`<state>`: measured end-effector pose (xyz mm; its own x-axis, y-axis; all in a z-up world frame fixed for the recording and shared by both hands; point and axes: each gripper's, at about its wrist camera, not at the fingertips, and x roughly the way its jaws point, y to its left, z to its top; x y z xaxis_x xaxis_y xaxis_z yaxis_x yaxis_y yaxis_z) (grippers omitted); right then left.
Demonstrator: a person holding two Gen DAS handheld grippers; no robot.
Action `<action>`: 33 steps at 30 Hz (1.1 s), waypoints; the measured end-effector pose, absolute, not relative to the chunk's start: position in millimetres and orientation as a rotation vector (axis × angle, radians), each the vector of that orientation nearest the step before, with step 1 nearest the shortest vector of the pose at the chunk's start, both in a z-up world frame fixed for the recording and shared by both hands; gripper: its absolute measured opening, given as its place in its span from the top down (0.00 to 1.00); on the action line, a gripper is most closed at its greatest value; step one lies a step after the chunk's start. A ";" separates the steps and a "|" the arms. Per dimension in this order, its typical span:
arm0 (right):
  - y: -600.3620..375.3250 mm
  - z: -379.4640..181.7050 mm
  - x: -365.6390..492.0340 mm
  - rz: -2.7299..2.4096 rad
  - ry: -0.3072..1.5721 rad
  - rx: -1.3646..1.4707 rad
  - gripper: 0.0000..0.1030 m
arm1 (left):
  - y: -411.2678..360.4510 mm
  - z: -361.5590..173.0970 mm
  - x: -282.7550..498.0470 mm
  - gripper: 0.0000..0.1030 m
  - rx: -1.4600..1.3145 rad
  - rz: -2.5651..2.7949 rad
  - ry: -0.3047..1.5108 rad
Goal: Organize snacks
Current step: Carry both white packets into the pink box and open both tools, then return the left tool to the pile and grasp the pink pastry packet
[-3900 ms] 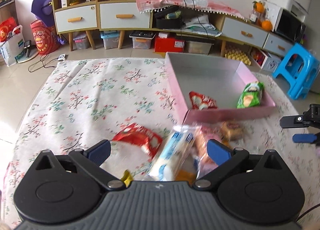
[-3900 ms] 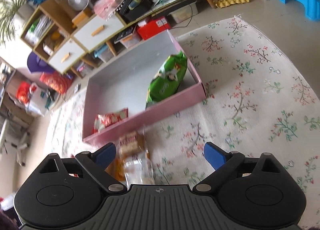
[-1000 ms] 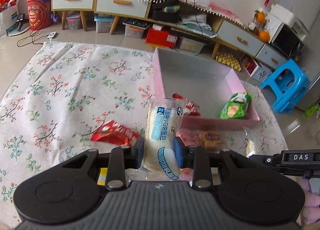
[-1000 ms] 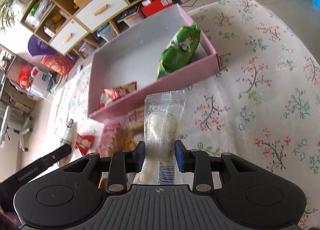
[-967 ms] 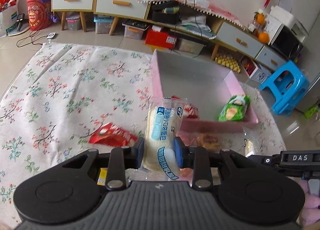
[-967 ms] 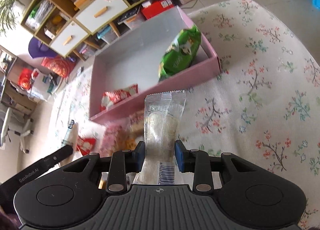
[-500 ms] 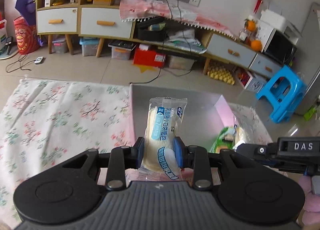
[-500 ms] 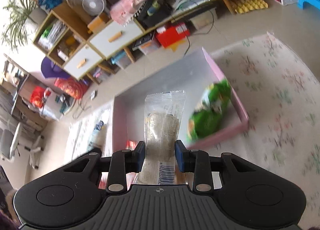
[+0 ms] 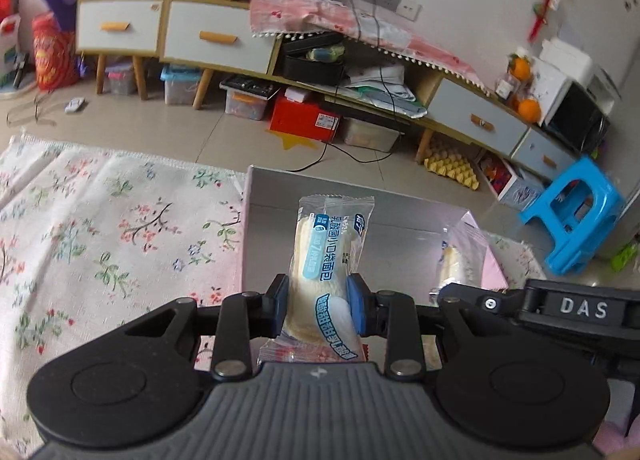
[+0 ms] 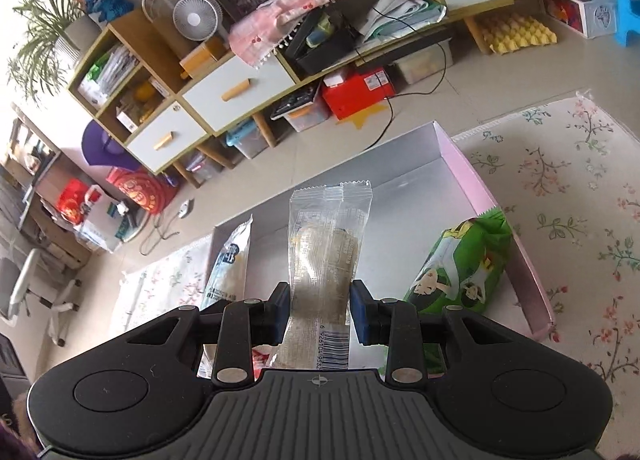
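Observation:
My left gripper (image 9: 320,300) is shut on a white bread packet with blue print (image 9: 330,256), held upright over the pink box (image 9: 246,236) with its grey inside. My right gripper (image 10: 320,310) is shut on a clear-wrapped bread packet (image 10: 324,256), also upright above the same box (image 10: 468,172). A green snack bag (image 10: 460,264) lies against the box's right wall. In the right wrist view the left gripper's packet (image 10: 230,260) shows at the left. In the left wrist view the right gripper's packet (image 9: 456,264) and its black body marked DAS (image 9: 560,308) show at the right.
The box sits on a floral rug (image 9: 100,228). Beyond it is tiled floor, a low cabinet with drawers (image 9: 216,40), a red box (image 9: 304,120), storage bins and cables. A blue stool (image 9: 572,216) stands at the right.
Both grippers have moved forward with their packets, from over the loose snacks in front of the box to above its inside. The red packet and the snack pile have dropped out of view.

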<state>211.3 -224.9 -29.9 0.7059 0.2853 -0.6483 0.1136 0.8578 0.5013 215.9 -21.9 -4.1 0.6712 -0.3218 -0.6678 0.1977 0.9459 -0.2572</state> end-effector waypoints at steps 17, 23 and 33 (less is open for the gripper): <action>-243.7 -16.6 195.0 0.060 0.769 0.568 0.33 | -22.5 8.5 205.3 0.35 -0.091 -0.281 0.784; -257.7 2.8 170.5 0.022 0.743 0.589 0.20 | -11.6 26.0 191.2 0.23 -0.045 -0.250 0.794; -264.4 10.2 127.0 0.004 0.809 0.610 0.15 | 21.0 44.8 161.2 0.10 -0.049 -0.187 0.846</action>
